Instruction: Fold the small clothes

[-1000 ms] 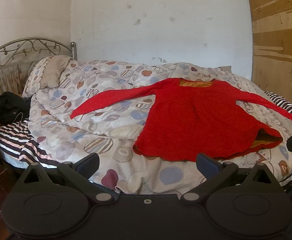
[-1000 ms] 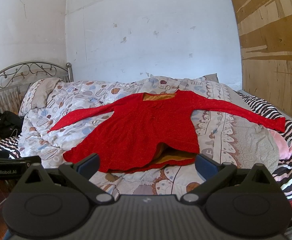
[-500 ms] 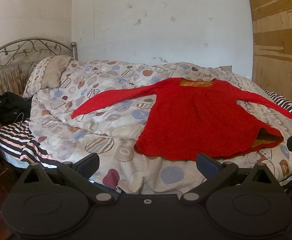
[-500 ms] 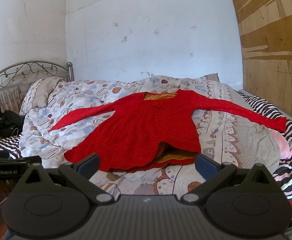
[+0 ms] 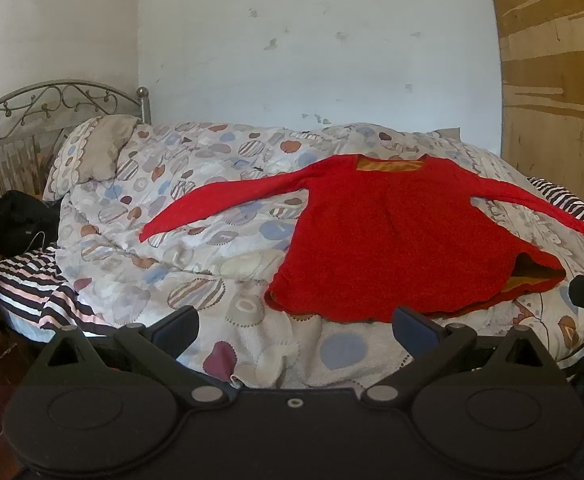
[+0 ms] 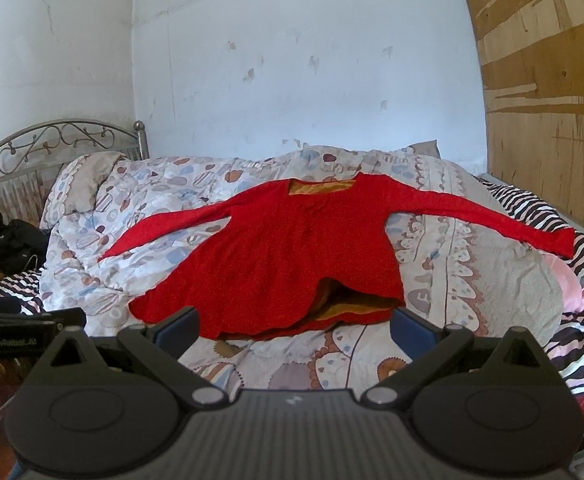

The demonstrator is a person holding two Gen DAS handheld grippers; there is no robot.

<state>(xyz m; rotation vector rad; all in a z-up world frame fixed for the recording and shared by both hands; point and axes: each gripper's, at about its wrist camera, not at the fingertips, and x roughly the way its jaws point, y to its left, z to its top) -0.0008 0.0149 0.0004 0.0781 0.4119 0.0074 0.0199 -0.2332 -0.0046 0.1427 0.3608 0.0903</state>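
A red long-sleeved top (image 5: 392, 236) with an orange lining lies spread flat on the patterned quilt (image 5: 180, 248), both sleeves stretched out sideways, hem towards me. It also shows in the right wrist view (image 6: 288, 264). My left gripper (image 5: 296, 322) is open and empty, at the bed's near edge, just short of the hem's left corner. My right gripper (image 6: 294, 322) is open and empty, just short of the hem, where the orange lining (image 6: 352, 304) gapes open.
A pillow (image 5: 92, 152) and metal headboard (image 5: 44, 108) stand at the left. Black bags (image 5: 16, 216) lie at the far left. A striped sheet (image 6: 572, 240) and a pink cloth (image 6: 572, 284) lie at the right. A wooden panel (image 6: 552, 80) lines the right wall.
Both grippers have crept slightly forward towards the bed; the top looks a little larger. Nothing was taken hold of.
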